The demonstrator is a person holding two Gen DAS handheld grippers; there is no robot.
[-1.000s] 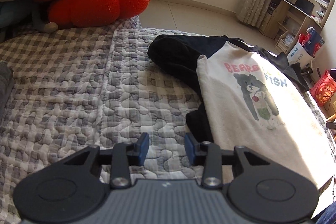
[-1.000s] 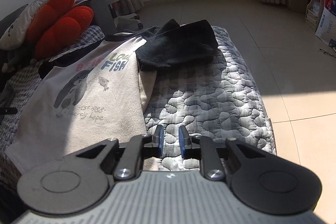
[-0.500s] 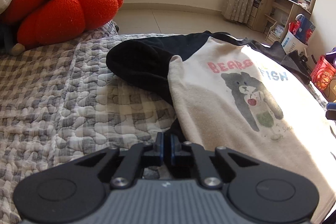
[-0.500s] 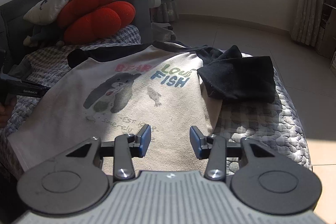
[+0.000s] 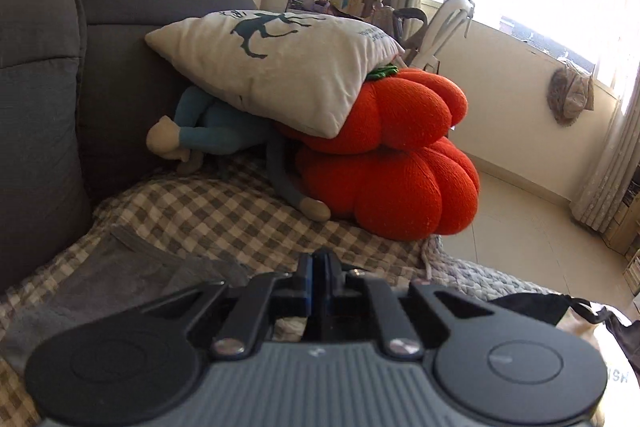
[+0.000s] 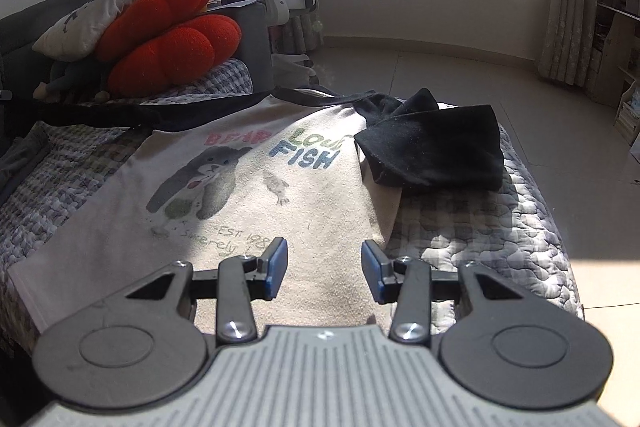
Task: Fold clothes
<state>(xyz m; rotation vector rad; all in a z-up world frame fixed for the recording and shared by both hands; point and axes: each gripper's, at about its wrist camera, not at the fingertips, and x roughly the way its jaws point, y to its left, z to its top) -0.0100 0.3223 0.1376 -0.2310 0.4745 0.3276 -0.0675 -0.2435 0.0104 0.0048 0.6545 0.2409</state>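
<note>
The left claw (image 5: pixel 319 281) is closed tight. A thin dark layer sits pinched between its pads, but the claw's own body hides most of it, and that view alone does not show what the layer is. The right wrist view shows more: one black sleeve (image 6: pixel 120 115) of the shirt (image 6: pixel 240 227) is pulled out into a taut strip that runs off the left edge of the picture. The left claw itself is out of sight there.

The left view shows only a sliver of the shirt at its lower right corner. It looks mostly at the sofa back (image 5: pixel 40 107), a pale pillow (image 5: pixel 280 67) lying on two orange cushions (image 5: pixel 392 179), and a blue soft toy (image 5: pixel 216 135) half buried under them. A grey cloth (image 5: pixel 120 279) lies at the near left, partly covered by the claw.

The right claw (image 6: pixel 324 271) has just been opening. Its jaws stand apart with nothing between them, above the shirt's lower part. The shirt lies print up on the quilted cover (image 6: pixel 480 227). Its other sleeve (image 6: pixel 436 147) is bunched near the cover's right edge. The hem is hidden behind the claw.
</note>
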